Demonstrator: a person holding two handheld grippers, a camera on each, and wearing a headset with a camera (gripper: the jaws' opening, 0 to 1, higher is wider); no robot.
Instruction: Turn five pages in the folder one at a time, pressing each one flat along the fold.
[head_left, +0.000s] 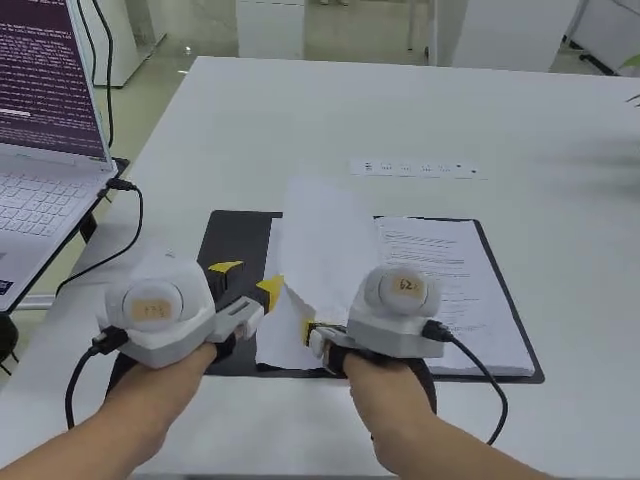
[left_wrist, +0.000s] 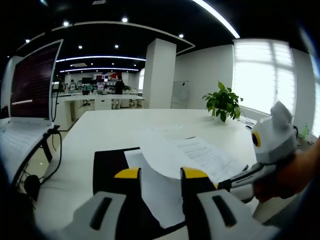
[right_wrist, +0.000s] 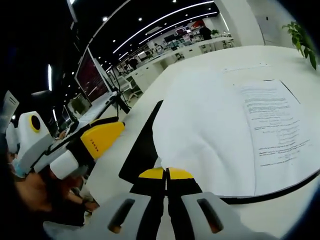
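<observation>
Right hand-held gripper (right_wrist: 166, 174) clamped on lifted page (head_left: 320, 240), left hand-held gripper (left_wrist: 161, 175) beside it, jaws apart

I read the lifted page (head_left: 320, 250) as thin matt white paper — the folder (head_left: 235, 240) beneath is matt black. The left gripper (left_wrist: 160, 174) and right gripper (right_wrist: 165, 173) have smooth white plastic shells, yellow tips; the surface (head_left: 300, 110) is smooth, faintly glossy.

folder (head_left: 235, 245): black, centre of the frame
lifted page (head_left: 325, 245): plain white
printed page (head_left: 440, 265): white, fine black text lines
left gripper (left_wrist: 160, 175): pale grey, yellow-tipped fingers (left_wrist: 127, 173)
right gripper (right_wrist: 165, 174): pale grey, yellow tips
laptop (head_left: 40, 110): purple screen with pale text, white keys, upper left
bench (head_left: 400, 110): white
plant (left_wrist: 222, 102): green
</observation>
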